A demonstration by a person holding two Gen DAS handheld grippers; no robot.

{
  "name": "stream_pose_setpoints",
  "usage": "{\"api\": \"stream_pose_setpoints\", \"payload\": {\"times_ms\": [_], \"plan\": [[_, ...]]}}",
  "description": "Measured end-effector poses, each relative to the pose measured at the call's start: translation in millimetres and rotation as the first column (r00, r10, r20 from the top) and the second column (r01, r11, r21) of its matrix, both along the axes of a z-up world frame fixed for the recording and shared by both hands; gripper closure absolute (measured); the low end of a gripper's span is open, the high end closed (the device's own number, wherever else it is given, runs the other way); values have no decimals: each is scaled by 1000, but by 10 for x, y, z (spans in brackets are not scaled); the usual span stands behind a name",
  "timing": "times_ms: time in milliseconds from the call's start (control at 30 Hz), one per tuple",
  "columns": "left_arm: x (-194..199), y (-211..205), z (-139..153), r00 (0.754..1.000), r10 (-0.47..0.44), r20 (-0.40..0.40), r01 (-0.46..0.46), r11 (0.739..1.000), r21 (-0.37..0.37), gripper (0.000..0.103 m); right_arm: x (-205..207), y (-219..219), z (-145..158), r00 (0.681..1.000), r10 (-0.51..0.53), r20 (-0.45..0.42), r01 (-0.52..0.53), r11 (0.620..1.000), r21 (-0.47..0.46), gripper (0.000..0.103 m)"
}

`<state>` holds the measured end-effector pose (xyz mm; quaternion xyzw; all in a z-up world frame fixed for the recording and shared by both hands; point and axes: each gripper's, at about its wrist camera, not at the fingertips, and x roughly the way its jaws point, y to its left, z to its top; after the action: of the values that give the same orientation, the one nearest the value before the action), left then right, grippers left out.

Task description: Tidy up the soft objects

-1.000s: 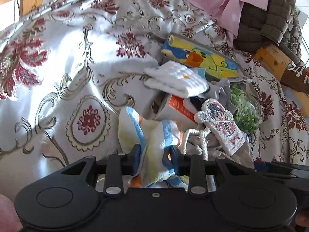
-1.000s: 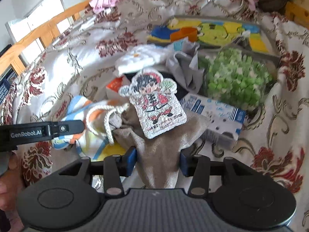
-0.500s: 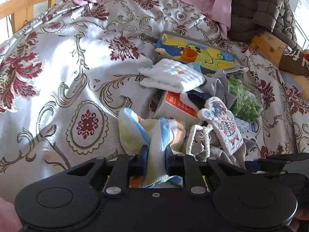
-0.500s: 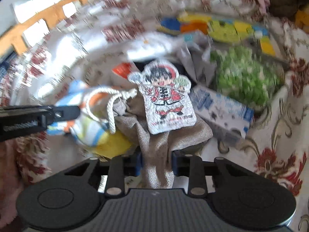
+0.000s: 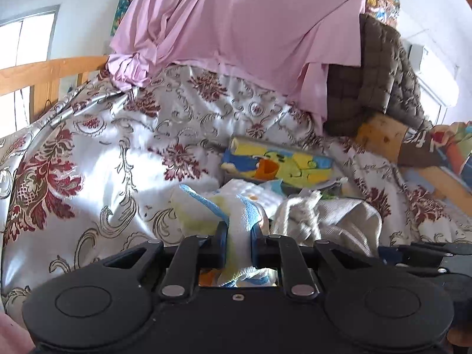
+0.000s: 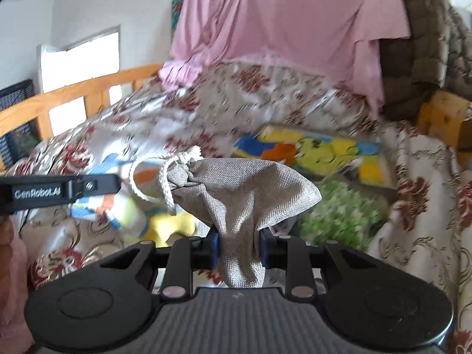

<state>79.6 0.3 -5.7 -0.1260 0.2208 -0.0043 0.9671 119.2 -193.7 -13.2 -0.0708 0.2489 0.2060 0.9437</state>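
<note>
Across the bed lies a glossy, silvery bedspread (image 5: 112, 153) woven with dark red flowers and grey scrolls, rumpled into soft folds, and at its head a smooth pink sheet (image 5: 236, 29) hangs in loose pleats beside a brown quilted blanket (image 5: 383, 73) stitched in squares. On the spread sits a flat, rectangular picture board (image 5: 280, 162) in yellow, blue and orange, with a heap of green bits (image 6: 339, 215), blurred, just in front of it in the right wrist view. Nearer still, the grey drawstring pouch (image 6: 236, 191) of coarse woven cloth is pinched at its bottom end by the right gripper (image 6: 239, 246), whose jaws have just been closing and now press narrowly on the fabric; the pouch stands up from the jaws and flops over to the left, its gathered neck and white cord pointing left. The left gripper (image 5: 239, 242), tilted somewhat downward and side by side with the right, has likewise just been closing and holds a bunched fold of the striped towel (image 5: 212, 209), a nubbly white terry cloth with blue and yellow bands, its long run leading up and away to the left from the almost closed fingers.
</note>
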Motion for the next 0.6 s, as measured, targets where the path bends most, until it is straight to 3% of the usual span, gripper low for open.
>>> {"api": "stream_pose_setpoints", "payload": {"times_ms": [467, 600], "plan": [[141, -77, 290, 994, -58, 97, 61, 998, -26, 87, 107, -356, 123, 983, -160, 84, 147, 978, 146, 73], [325, -43, 437, 992, -58, 111, 65, 996, -64, 87, 242, -534, 143, 976, -212, 55, 194, 954, 229, 72]]}}
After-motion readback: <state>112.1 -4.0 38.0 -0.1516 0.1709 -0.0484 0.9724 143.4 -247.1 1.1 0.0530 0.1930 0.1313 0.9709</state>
